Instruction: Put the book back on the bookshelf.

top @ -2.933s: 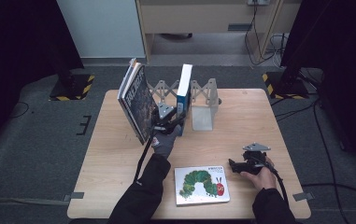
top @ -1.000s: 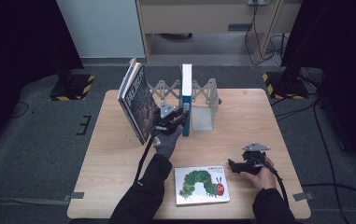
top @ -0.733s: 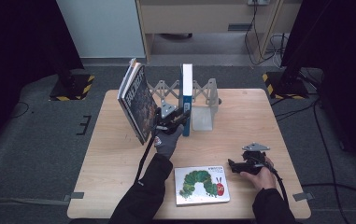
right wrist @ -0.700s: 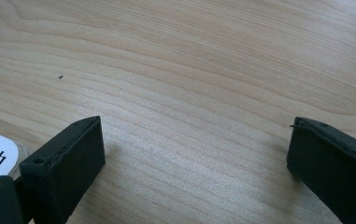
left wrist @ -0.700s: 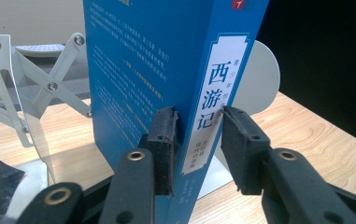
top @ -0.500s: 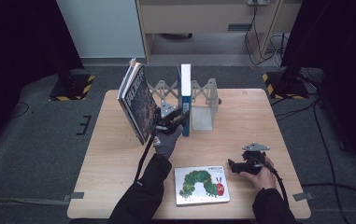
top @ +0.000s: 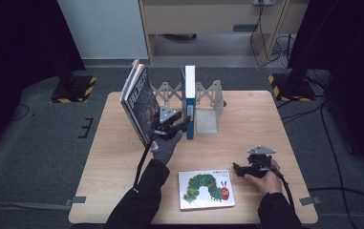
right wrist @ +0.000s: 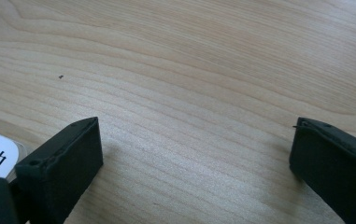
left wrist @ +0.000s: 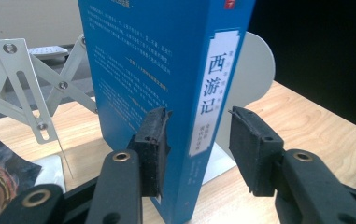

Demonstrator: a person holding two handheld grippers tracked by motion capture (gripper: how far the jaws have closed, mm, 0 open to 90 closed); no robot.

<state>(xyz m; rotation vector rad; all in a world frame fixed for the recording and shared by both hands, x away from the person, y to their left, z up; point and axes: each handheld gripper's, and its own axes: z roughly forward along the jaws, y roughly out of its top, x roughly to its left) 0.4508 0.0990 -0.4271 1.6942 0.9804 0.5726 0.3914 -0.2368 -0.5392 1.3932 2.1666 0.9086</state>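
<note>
A blue book (top: pixel 189 98) stands upright on the wooden table (top: pixel 246 124), against the white end plate of an expandable metal rack (top: pixel 209 106). My left gripper (top: pixel 182 125) reaches in at its lower spine. In the left gripper view the blue book (left wrist: pixel 166 70) sits between the jaws of the left gripper (left wrist: pixel 196 140), which have just been opening. One pad lies by the cover and the other stands off the spine. My right gripper (top: pixel 239 169) rests open near the front right; in its own view the right gripper (right wrist: pixel 194 154) has bare wood between its jaws.
A dark-covered book (top: pixel 139 102) leans at the rack's left end, close to my left hand. A white picture book with a green caterpillar (top: pixel 206 188) lies flat near the front edge, just left of the right gripper. The rack's scissor links (left wrist: pixel 26 93) span behind the blue book.
The blue book leaned slightly in the oldest frame and now stands straight. Both hands have hardly moved.
</note>
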